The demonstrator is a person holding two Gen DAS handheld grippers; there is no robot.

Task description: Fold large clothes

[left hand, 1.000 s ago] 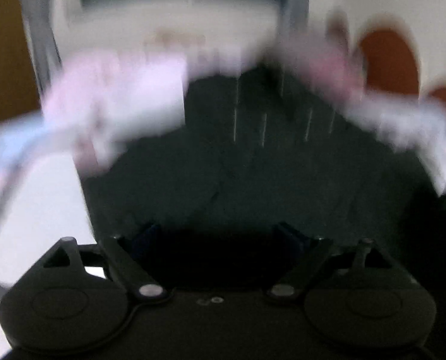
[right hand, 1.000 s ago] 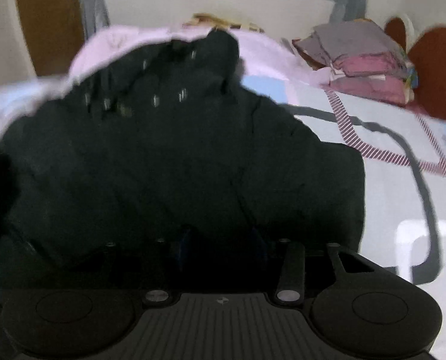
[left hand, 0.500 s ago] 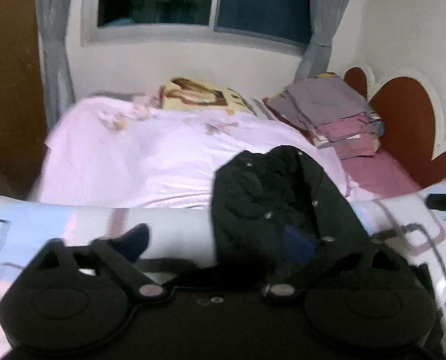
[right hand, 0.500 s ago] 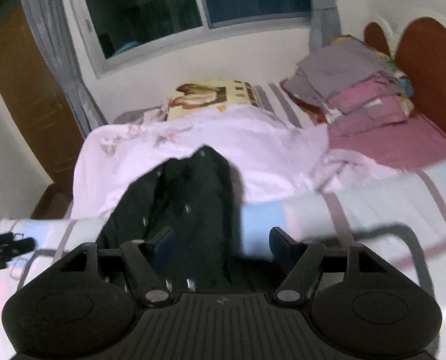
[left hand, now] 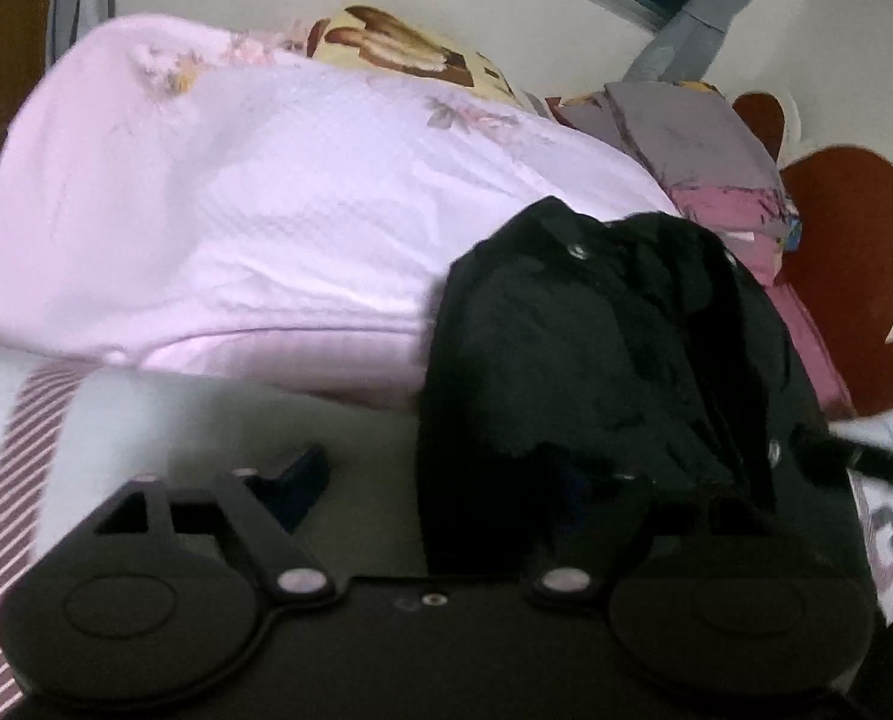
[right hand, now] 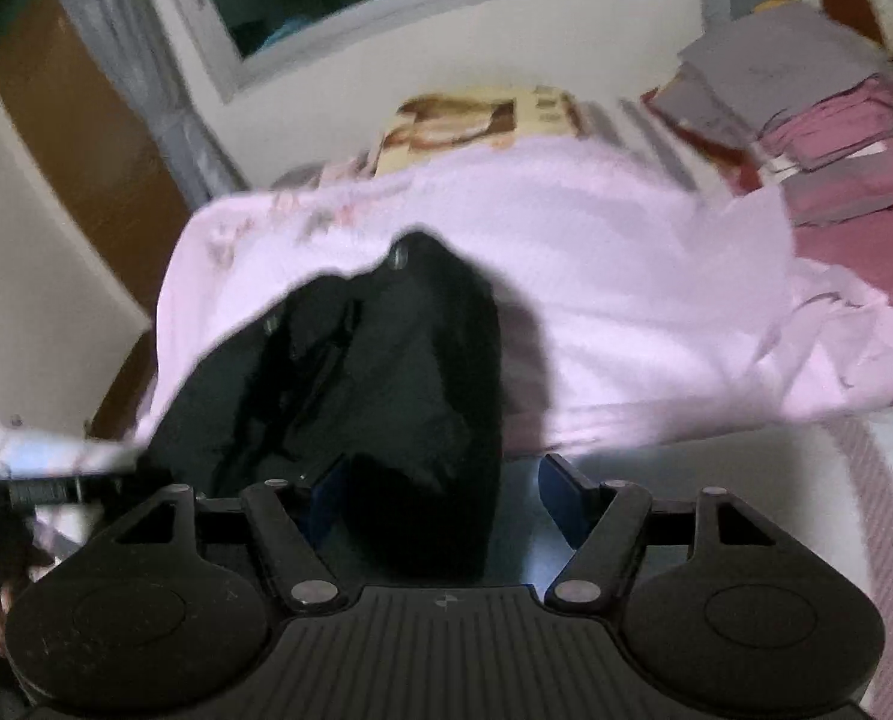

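A black garment with metal snaps lies bunched on the bed, in the right half of the left wrist view and left of centre in the right wrist view. My left gripper is open; its left finger is bare over the sheet and its right finger is hidden under the black cloth. My right gripper is open, and the cloth's lower edge lies between its fingers and over the left one. The other gripper shows at the left edge of the right wrist view.
A pink quilt covers the bed behind the garment. A pile of folded grey and pink clothes sits at the back right by the red headboard. A printed pillow lies under the window.
One second ago both grippers held the spread black garment; both have since opened and let it drop in a bunch on the bed. Both cameras now tilt lower toward it.
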